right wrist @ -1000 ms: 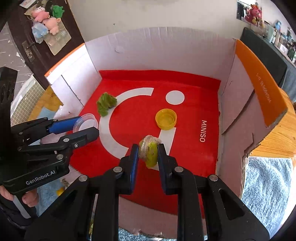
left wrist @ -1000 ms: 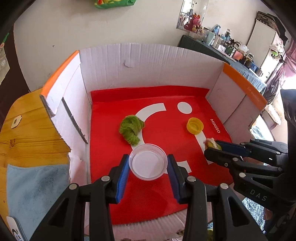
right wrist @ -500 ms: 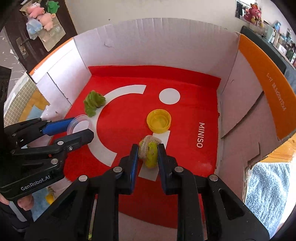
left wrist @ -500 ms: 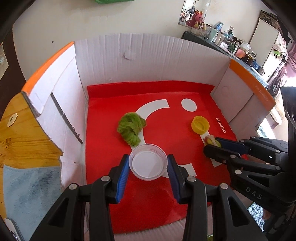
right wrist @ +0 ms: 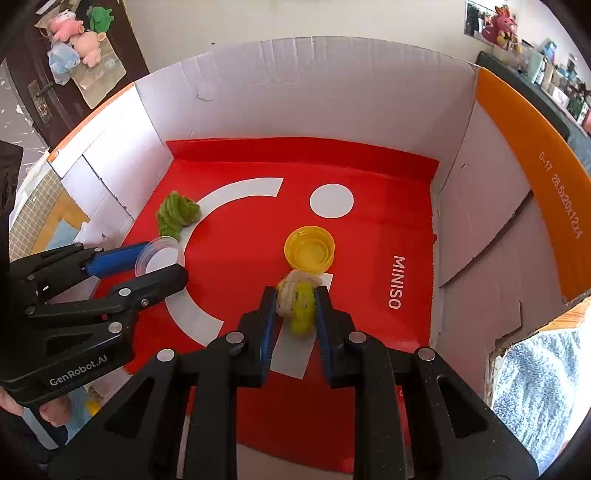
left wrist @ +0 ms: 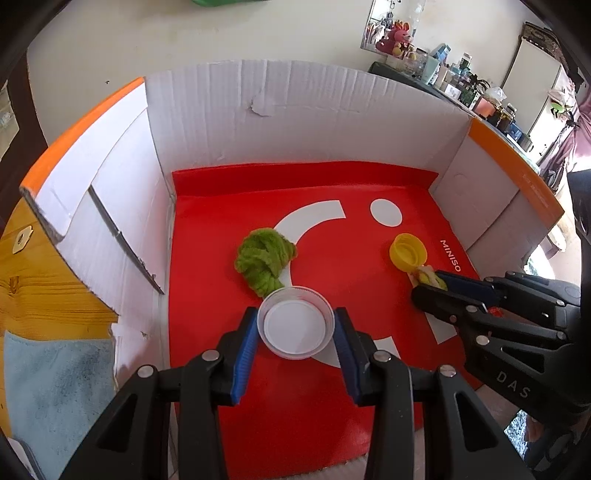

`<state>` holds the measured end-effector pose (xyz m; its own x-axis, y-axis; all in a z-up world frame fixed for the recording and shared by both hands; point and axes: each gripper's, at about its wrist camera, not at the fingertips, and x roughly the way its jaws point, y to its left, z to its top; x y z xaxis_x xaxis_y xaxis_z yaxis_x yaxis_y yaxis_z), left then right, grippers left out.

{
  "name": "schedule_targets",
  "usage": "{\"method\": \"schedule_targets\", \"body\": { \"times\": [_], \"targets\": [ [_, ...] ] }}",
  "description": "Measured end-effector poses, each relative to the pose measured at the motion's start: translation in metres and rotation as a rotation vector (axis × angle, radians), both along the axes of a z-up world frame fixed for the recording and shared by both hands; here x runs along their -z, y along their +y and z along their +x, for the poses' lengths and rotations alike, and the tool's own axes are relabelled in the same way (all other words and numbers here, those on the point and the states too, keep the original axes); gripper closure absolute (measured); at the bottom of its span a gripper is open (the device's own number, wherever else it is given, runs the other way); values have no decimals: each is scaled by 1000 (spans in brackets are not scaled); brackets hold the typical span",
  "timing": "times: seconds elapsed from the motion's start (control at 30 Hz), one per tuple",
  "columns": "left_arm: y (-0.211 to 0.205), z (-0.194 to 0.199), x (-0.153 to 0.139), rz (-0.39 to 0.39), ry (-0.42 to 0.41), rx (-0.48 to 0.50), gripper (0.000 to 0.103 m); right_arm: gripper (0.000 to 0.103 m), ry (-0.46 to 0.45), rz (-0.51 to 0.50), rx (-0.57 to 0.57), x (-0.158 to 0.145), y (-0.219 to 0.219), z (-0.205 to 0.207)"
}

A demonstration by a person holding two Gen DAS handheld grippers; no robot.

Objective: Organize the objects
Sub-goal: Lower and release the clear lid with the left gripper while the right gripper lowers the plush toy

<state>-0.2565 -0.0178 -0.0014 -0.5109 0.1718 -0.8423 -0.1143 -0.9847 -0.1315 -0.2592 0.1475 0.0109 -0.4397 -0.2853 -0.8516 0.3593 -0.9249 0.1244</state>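
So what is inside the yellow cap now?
The yellow cap lies open side up and only its own ridged yellow bottom shows; nothing is inside. Its near edge is partly covered by the yarn bundle in the right gripper.

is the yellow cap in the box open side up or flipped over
Open side up. The yellow cap shows its hollow inside and raised rim in the right wrist view, resting on the red box floor.

Past the box I see a cluttered dark shelf (left wrist: 476, 92) of bottles and jars along the wall, a pink plush toy (right wrist: 498, 26) hanging above it, and pink and green plush toys (right wrist: 79, 31) on a dark wooden door (right wrist: 33, 74). A pale blue towel (left wrist: 55, 384) lies over the wooden tabletop (left wrist: 33, 291).
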Motion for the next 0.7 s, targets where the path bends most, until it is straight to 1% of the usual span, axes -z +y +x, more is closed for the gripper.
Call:
{"method": "schedule_targets", "body": {
  "times": [0.13,0.53,0.57,0.67,0.7],
  "targets": [
    [0,0,1,-7,2,1,61,83,-8,-18,3,1,-2,-2],
    [0,-1,1,-17,8,-2,60,83,-10,-27,1,-1,0,-1],
    [0,-1,1,-16,8,-2,58,83,-10,-29,1,-1,0,0],
    [0,-1,0,-18,10,-8,48,83,-12,-39,1,-2,1,1],
    [0,-1,0,-20,12,-9,47,83,-11,-38,1,-2,2,2]
  ]
}}
